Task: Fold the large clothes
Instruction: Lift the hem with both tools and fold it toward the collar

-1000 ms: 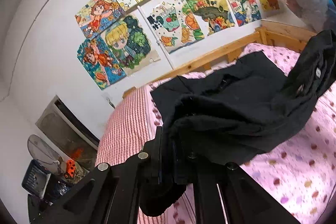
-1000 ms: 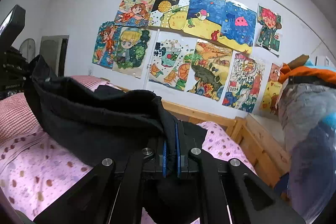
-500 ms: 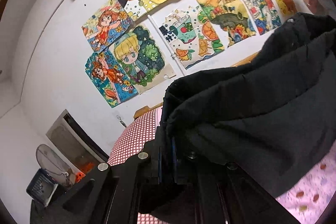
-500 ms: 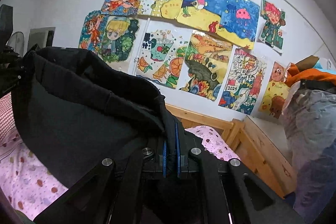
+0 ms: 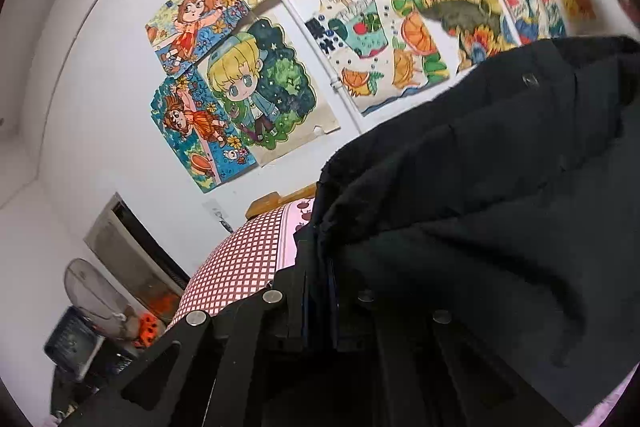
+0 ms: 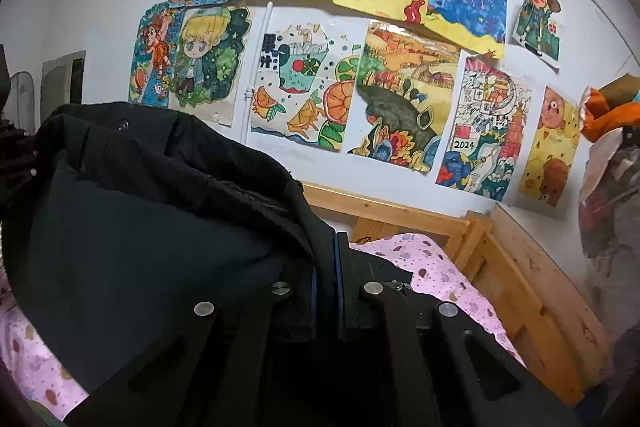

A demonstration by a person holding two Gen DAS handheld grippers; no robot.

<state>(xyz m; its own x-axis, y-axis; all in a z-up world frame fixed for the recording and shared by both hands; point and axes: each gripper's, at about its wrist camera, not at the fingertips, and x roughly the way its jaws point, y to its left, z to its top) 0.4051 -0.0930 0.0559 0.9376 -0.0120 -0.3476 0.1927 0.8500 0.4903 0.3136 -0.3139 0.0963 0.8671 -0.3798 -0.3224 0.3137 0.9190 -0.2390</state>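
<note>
L gripper (image 5: 320,267): I see its jaws pinched tight on an edge of the black garment (image 5: 480,187). The cloth comes up out of the jaws, bunches just above them, then runs off to the right as a thick raised fold, filling most of the right half of the left wrist view. A small snap or tag shows on the upper fold, can't tell which.

R gripper (image 6: 326,279): I read its jaws as clamped too, w/ a thin edge of the same black garment (image 6: 140,247) caught between the blue pads. From there the cloth rises and sweeps left in a big hump, so in this view the bulk sits left of and above the jaws. A dark flap also lies just right of the jaws on the bedding.

So the garment is held at two edges, lifted above the bed (image 6: 440,275), part of it hanging down toward the pink spotted sheet. Pink sheet shows bottom left and right of the jaws in the right wrist view. In the left wrist view a red-checked cover (image 5: 240,267) shows just left of the jaws.

Wooden bed frame (image 6: 520,287) runs along the wall behind. Wall has colourful drawings (image 6: 320,67) taped up. A fan (image 5: 88,291) and clutter sit low left in the left wrist view.
</note>
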